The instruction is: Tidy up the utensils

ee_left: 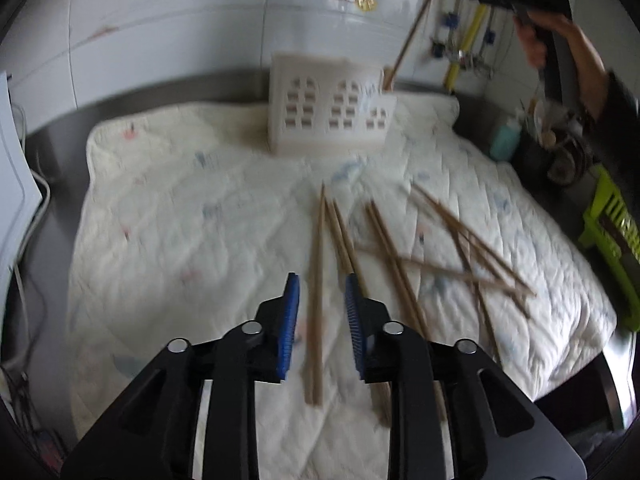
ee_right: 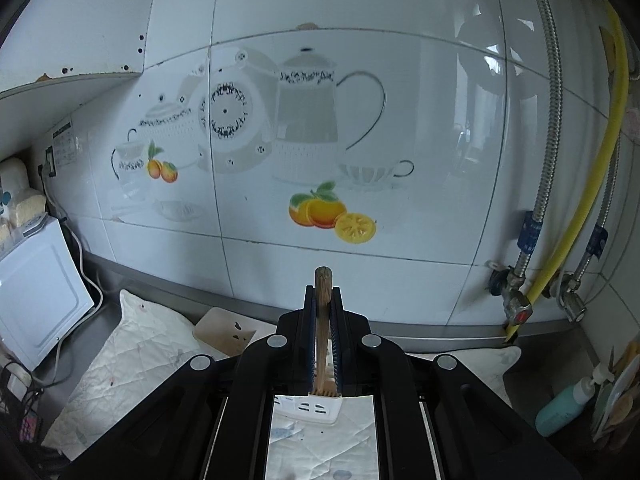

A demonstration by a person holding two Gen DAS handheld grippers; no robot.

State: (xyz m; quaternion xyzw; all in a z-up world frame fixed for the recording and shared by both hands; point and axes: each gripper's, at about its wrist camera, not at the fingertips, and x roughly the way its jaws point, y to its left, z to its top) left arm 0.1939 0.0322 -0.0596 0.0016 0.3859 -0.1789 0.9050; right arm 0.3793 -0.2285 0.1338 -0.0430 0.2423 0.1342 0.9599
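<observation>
Right gripper (ee_right: 323, 300) clamps a chopstick (ee_right: 322, 320) above white holder (ee_right: 312, 410)

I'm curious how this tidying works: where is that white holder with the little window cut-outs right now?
In the left wrist view, the white holder stands at the far edge of the quilted mat, by the tiled wall, beyond the loose chopsticks.

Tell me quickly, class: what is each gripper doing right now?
Left gripper: jaws open, astride a chopstick on the quilt, not gripping.
Right gripper: shut on a chopstick, above the holder.
</observation>
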